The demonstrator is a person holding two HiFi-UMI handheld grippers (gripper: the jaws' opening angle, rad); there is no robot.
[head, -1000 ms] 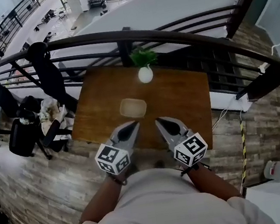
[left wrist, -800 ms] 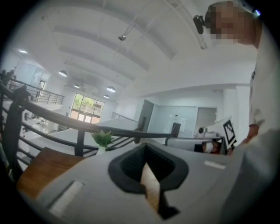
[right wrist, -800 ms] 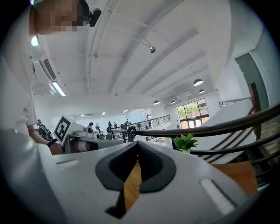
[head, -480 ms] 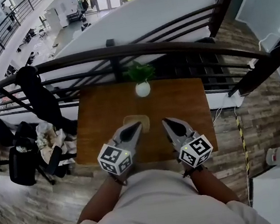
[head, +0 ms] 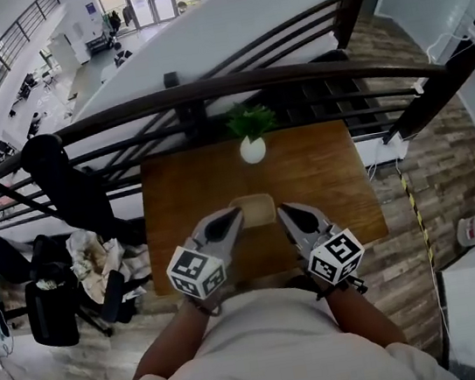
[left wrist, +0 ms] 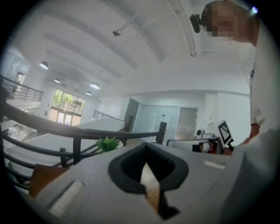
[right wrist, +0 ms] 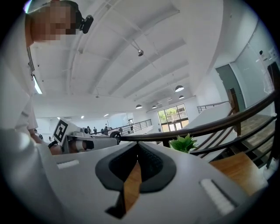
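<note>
Two closed tools — left gripper [head: 234,213], right gripper [head: 283,210] — flank tray [head: 254,203].

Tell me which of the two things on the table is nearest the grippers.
The shallow tan tray, lying closest to you; the white vase with the plant stands farther back, by the railing.
</note>
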